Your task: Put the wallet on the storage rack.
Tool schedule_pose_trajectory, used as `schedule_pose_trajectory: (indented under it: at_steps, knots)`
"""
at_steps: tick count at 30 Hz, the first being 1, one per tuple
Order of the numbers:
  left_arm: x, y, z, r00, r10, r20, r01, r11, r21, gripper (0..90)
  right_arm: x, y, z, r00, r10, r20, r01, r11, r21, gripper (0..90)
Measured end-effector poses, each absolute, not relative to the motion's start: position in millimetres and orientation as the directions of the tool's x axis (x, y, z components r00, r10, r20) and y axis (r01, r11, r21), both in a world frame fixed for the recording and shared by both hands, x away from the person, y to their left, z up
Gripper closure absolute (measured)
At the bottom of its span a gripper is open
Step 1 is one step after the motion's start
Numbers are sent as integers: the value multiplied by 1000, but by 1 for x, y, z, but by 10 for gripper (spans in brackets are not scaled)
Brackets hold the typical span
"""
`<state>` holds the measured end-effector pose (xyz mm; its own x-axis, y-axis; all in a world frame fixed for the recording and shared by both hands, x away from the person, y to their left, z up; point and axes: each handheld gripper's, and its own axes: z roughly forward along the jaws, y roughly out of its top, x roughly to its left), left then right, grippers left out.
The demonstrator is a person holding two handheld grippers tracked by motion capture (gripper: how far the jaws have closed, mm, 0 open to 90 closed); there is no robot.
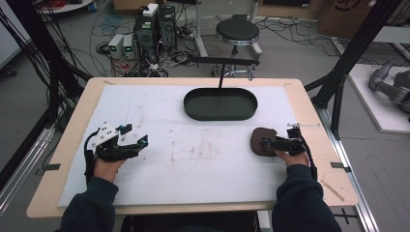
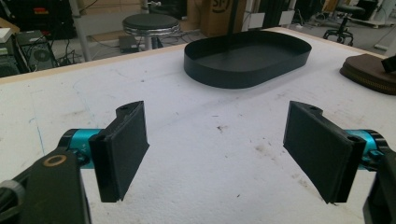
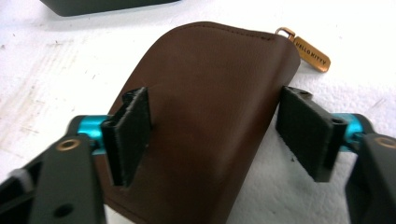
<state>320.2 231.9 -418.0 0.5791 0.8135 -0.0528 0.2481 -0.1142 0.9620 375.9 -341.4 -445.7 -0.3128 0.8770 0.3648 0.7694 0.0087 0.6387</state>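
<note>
**Pouch not picked up yet, tray still empty**

Looks like early days here. The brown pouch [image 3: 205, 107] is lying flat on the white surface [image 1: 193, 164] at the right side, a bit short of the black oval tray [image 1: 220, 104], which has nothing in it. The right hand-held gripper [image 3: 215, 135] sits over the pouch with jaws apart, one pad on top of the leather and the other just off its edge, so no real grip as far as I can tell. The left hand-held gripper [image 2: 219, 149] is parked over bare surface, jaws wide apart, holding nothing. My guess: grab, lift and drop into the tray are all left.
</note>
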Motion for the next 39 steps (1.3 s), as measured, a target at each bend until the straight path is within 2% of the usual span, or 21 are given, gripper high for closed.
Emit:
schedule_pose_trajectory:
  at_steps: [1,2,7,12,15,20,23,28,35,39]
  knots:
    - [320,232,-418,579,814,-51,246,-115,962,216,376,-341,-446,-313,877,365,769,9,639,311]
    - [320,232,-418,578,815,-50,245,-114,963,216,376,-341,-444,-320,872,370,771,13,637,385]
    - [319,234,-418,573,818,-49,244,-113,963,216,373,-335,-427,-406,869,284,694,91,714,604]
    - [319,236,-417,565,824,-49,244,-110,964,217,367,-325,-414,-483,847,223,619,150,771,698]
    - [318,237,-417,564,825,-49,242,-108,964,217,365,-317,-405,-520,837,173,586,202,785,722]
    - [318,237,-417,563,825,-48,237,-106,966,217,362,-299,-386,-532,846,-28,514,350,783,741]
    - [318,238,-416,564,824,-48,237,-105,966,217,363,-290,-378,-535,834,-137,496,441,748,743]
    - [318,238,-416,564,825,-48,236,-105,966,217,367,-278,-379,-583,794,-170,486,509,710,739]
    - [318,237,-416,564,825,-47,236,-106,966,217,365,-260,-383,-623,752,-214,423,554,717,736]
    - [318,237,-416,564,824,-47,236,-106,966,217,363,-256,-385,-653,730,-199,400,557,728,718]
